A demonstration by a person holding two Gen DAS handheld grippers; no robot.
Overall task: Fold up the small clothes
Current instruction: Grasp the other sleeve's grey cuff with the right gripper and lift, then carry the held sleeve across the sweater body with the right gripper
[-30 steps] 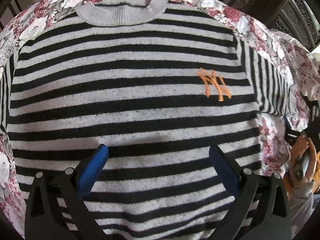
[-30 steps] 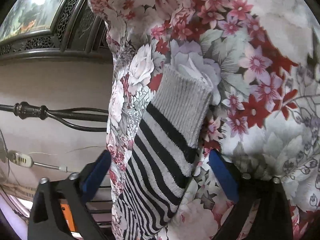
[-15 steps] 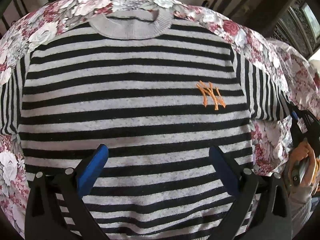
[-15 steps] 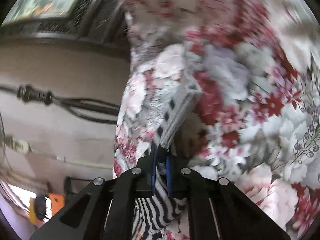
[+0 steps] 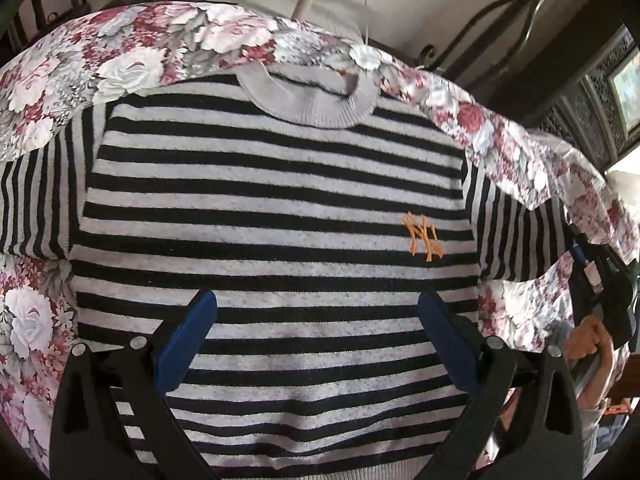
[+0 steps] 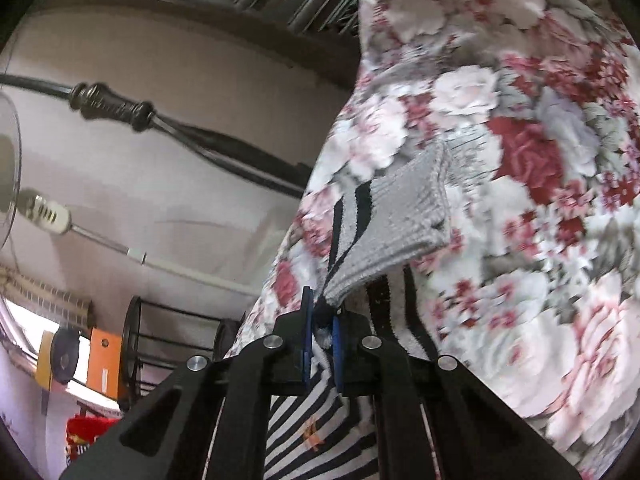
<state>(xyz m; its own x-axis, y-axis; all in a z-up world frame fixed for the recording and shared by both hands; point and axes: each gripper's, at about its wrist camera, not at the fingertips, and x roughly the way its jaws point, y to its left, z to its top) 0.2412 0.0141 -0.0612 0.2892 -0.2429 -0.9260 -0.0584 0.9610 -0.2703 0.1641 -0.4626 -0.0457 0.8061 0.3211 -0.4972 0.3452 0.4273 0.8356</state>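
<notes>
Pinching the sleeve cuff (image 6: 404,220) where a second ago its jaws were straddling it wide apart, the right gripper (image 6: 320,326) is now lifting it, probably starting fold 1. The striped sweater (image 5: 280,248) is lying flat on the floral cloth (image 5: 120,44); the left gripper (image 5: 316,336) is hovering agape, holding nothing.

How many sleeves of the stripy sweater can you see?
2. One sleeve lies flat at the left edge of the striped sweater in the left wrist view. The other sleeve is at the right; its grey cuff is pinched in the right claw.
</notes>
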